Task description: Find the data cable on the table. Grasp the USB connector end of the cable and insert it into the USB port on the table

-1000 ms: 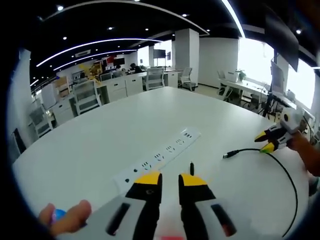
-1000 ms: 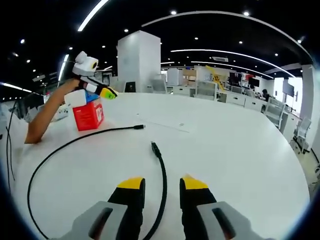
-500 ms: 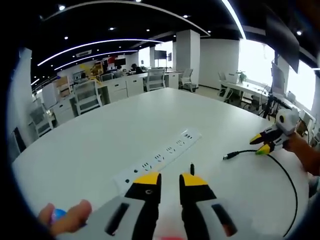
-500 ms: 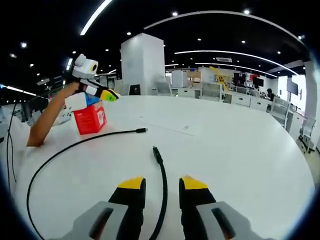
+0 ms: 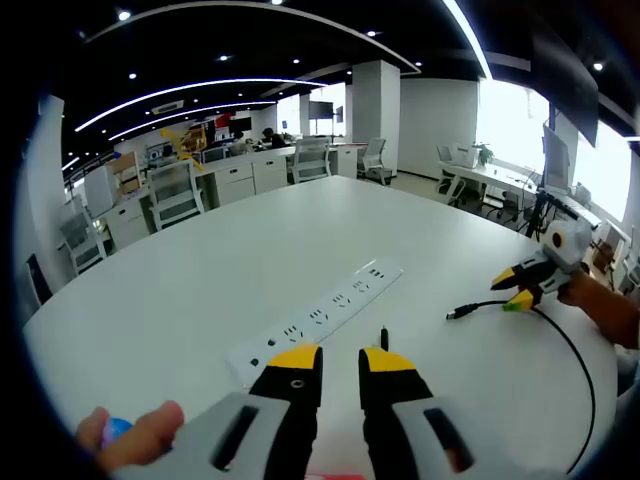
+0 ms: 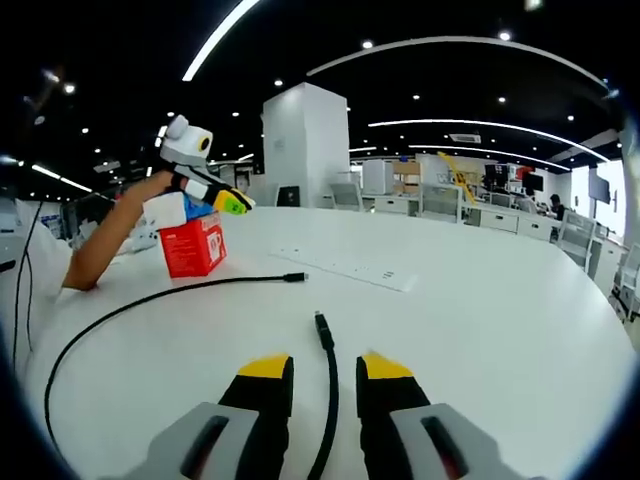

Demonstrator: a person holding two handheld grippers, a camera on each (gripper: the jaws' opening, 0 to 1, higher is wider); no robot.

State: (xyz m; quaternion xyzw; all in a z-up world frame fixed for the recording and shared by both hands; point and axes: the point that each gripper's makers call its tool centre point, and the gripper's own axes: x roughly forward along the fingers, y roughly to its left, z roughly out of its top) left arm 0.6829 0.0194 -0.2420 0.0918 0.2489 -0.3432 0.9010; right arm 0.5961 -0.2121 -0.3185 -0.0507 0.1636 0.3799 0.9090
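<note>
1. In the left gripper view, the left gripper (image 5: 340, 365), grey with yellow-tipped black jaws, hovers low over the round white surface (image 5: 200, 290), jaws slightly parted with nothing between them; a fingertip (image 5: 150, 430) of the hand holding it shows at the lower left.
2. A long white power strip (image 5: 320, 315) lies flat on the surface just ahead of those jaws, running diagonally away toward the surface's middle.
3. In the same view the right gripper (image 5: 512, 290) comes in near the surface's right edge, tilted down, held by a bare forearm (image 5: 605, 310); whether its jaws are open I cannot tell there.
4. The thin black data cable (image 5: 570, 350) curves along the right edge, and its connector end (image 5: 455, 313) lies on the surface just ahead of the right gripper's tips, apart from the strip.
5. In the right gripper view, the right gripper (image 6: 325, 372) has jaws slightly apart and empty, the cable passing between them without being clamped, its connector just ahead.
6. There, a red box (image 6: 193, 245) stands near the far left edge, beside the raised left gripper.
</note>
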